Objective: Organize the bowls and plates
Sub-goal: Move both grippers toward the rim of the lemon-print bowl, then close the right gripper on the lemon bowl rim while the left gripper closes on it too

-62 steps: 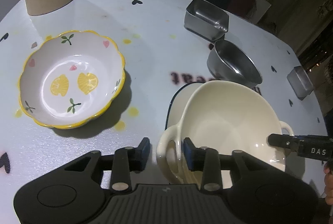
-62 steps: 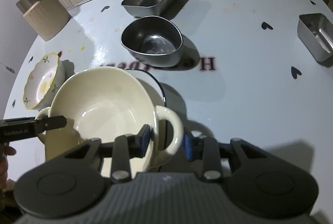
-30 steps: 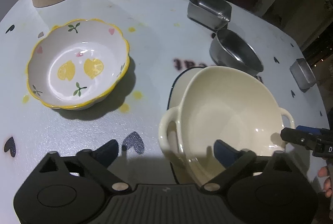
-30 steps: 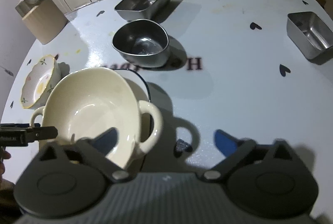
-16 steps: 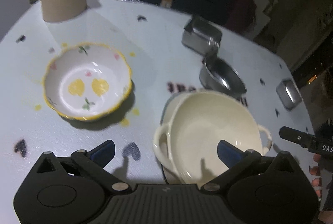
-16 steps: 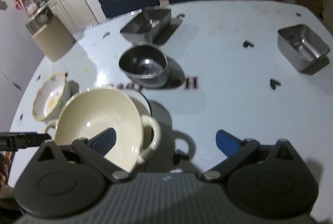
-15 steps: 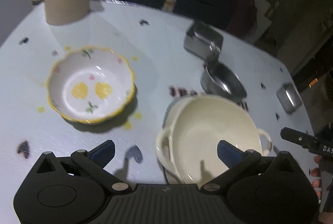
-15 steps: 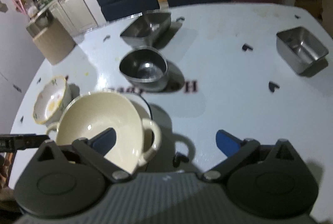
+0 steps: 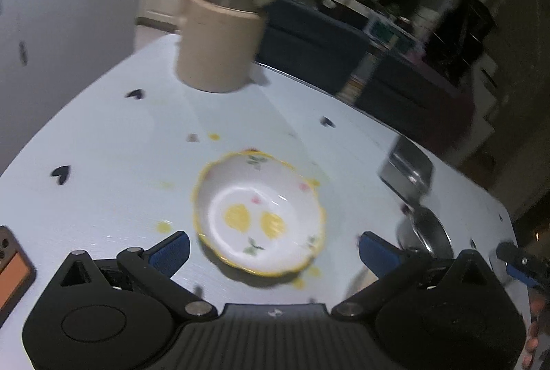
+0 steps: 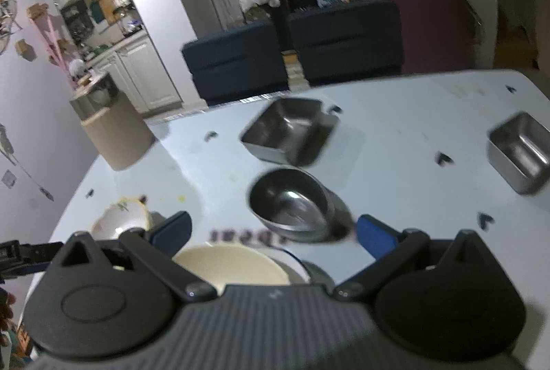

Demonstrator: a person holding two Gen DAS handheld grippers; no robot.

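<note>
Bowls are partly sorted: the cream bowl (image 10: 237, 267) is seen nested on a plate (image 10: 297, 261) nearest the right gripper (image 10: 273, 230), whose jaws are spread wide and empty. The lemon bowl (image 9: 257, 215) lies loose between the open left gripper (image 9: 273, 251) jaws. Farther, the steel bowl (image 10: 290, 205) and trays (image 10: 288, 129) are judged unstacked.

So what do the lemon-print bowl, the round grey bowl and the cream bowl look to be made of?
The lemon-print bowl looks like glazed ceramic: glossy white inside, painted lemons, scalloped yellow rim. The round grey bowl seems to be stainless steel, with a bright mirror glint on its inner wall. The cream bowl is probably glazed stoneware or ceramic, smooth and opaque, though only part of it shows behind the claw.
</note>
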